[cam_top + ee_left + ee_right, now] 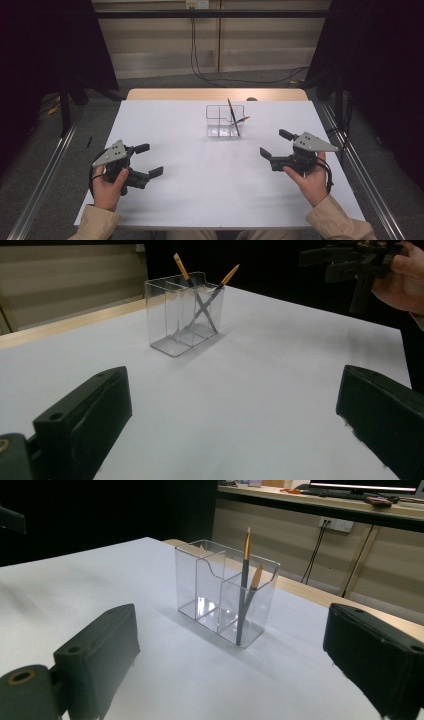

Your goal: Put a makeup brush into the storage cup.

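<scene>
Both grippers idling empty, brushes sitting in the holder.
Left gripper [149, 160] and right gripper [274, 143] gaping wide; two grey orange-tipped brushes [243, 592] crossing in end compartment of clear plastic three-compartment holder [216, 120], mid-table, looking finished.

A: What colour is recorded for the counter [200, 190]?

B: A plain white top is noted, unpatterned, with a light wood edge at the far side.

A: And the holder [223, 121]?

B: Clear, colourless walls are observed. The two brushes [243, 590] in it are seen with grey handles and orange-gold ends.

A: The tongs?

B: Both the left tongs [149, 160] and the right tongs [276, 143] are recorded as black, each topped by a grey plate. Beige sleeves [97, 223] are noted.
</scene>
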A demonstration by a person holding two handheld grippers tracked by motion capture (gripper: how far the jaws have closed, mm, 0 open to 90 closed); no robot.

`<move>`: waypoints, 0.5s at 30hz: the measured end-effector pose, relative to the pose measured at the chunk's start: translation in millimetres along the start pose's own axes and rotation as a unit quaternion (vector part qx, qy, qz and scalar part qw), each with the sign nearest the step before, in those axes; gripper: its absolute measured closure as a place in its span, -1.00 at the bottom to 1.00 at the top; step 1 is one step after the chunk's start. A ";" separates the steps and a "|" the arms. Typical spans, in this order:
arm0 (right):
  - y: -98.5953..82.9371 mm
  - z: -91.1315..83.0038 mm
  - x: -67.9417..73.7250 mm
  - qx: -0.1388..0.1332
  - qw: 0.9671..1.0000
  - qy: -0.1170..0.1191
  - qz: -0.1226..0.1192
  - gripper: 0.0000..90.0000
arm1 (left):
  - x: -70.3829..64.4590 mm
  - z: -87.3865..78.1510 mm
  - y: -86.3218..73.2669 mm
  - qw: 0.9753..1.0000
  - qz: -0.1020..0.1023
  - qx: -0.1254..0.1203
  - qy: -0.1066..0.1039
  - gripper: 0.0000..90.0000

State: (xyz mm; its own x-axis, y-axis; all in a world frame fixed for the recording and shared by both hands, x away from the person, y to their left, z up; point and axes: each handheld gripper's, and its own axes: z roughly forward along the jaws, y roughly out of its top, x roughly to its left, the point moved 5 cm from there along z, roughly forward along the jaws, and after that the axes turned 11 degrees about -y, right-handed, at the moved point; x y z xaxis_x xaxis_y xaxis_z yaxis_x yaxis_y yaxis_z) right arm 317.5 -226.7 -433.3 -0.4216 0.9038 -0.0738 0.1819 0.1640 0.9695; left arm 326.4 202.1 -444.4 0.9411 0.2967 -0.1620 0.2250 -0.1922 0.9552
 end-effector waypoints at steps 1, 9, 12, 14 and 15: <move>-0.4 -0.7 -0.2 0.000 1.000 0.001 0.000 -0.84 | 0.1 -0.1 0.0 1.000 0.000 0.000 0.000 -0.97; -4.4 -5.7 -2.7 0.001 1.000 0.003 0.002 -0.85 | 0.5 -1.0 -0.1 1.000 -0.002 -0.002 0.004 -0.97; -5.6 -7.2 -2.6 0.001 1.000 0.001 0.004 -0.85 | 0.5 -1.3 0.3 1.000 0.000 -0.002 0.005 -0.97; -6.1 -8.1 -2.2 0.000 1.000 0.001 0.001 -0.85 | 0.3 -1.3 0.4 1.000 0.000 -0.002 0.004 -0.97; -6.2 -8.6 -1.9 0.001 1.000 0.001 0.002 -0.85 | 0.4 -1.5 0.4 1.000 0.000 -0.002 0.005 -0.97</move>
State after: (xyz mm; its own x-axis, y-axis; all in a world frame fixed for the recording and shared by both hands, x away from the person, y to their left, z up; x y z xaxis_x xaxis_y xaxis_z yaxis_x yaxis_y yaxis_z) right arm 309.5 -232.9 -437.2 -0.4223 0.9038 -0.0690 0.1853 0.1606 0.9695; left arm 326.5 203.5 -443.7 0.9389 0.3051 -0.1595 0.2235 -0.1877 0.9565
